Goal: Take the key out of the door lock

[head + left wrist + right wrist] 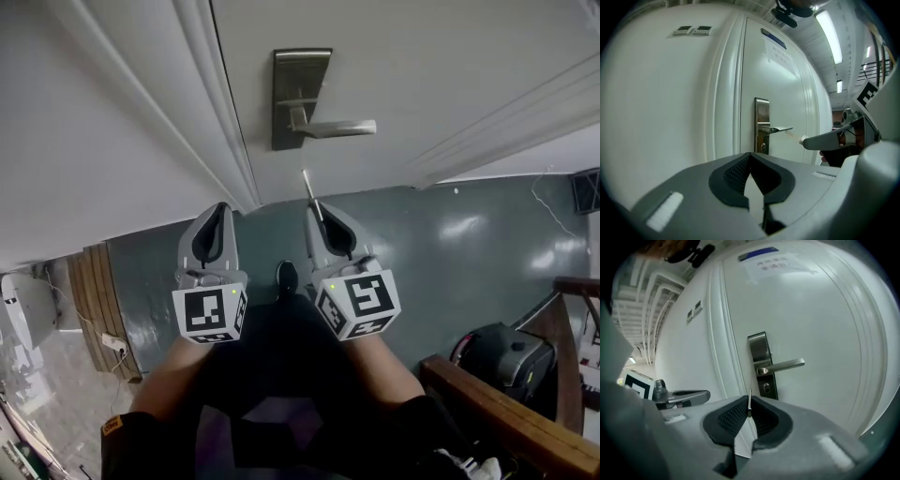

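A steel lock plate [300,94] with a lever handle [339,127] sits on the white door [422,66]. My right gripper [317,208] is shut on the key [307,186], whose thin blade points toward the door, clear of the lock. In the right gripper view the key [749,400] stands on edge between the pads, short of the empty keyhole [766,388]. My left gripper [222,208] hangs beside it on the left, shut with nothing in it. The left gripper view shows the keyhole [763,147], the key [792,135] and the right gripper [806,140].
The white door frame [220,103] runs left of the lock. A wooden railing [506,412] and a black case [502,356] are at the lower right. A wooden panel [94,300] and a power strip [112,344] lie at the left.
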